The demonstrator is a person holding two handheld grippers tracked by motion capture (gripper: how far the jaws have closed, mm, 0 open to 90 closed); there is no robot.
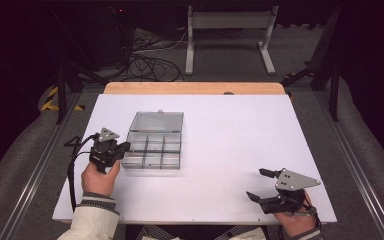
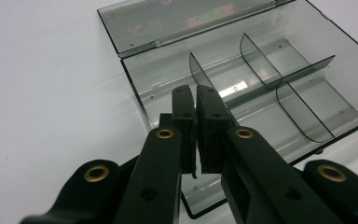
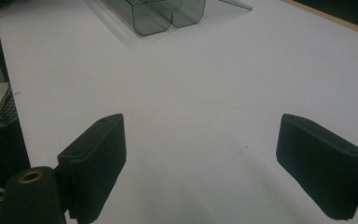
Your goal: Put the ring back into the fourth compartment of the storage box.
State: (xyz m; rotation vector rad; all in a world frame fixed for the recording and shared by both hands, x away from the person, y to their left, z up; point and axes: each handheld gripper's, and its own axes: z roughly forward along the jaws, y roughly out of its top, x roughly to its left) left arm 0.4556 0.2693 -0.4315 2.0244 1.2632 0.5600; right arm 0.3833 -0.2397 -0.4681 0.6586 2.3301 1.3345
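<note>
Organizer box (image 1: 152, 145) lid open, compartments seemingly empty; left gripper (image 2: 196, 100) jaws pinched together at its wall; right gripper (image 3: 214, 154) jaws wide, idle

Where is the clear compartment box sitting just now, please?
In the high view, the box lies open on the table's left half, beside the left gripper.

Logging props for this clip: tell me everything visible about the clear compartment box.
The compartment box is smoke-tinted transparent plastic, with thin dividers splitting it into a grid of compartments, all apparently empty. Its hinged lid is open, lying back away from the person. It sits flat on the white table, left of centre. The left tongs, nearly shut, straddle its near-left wall.
</note>
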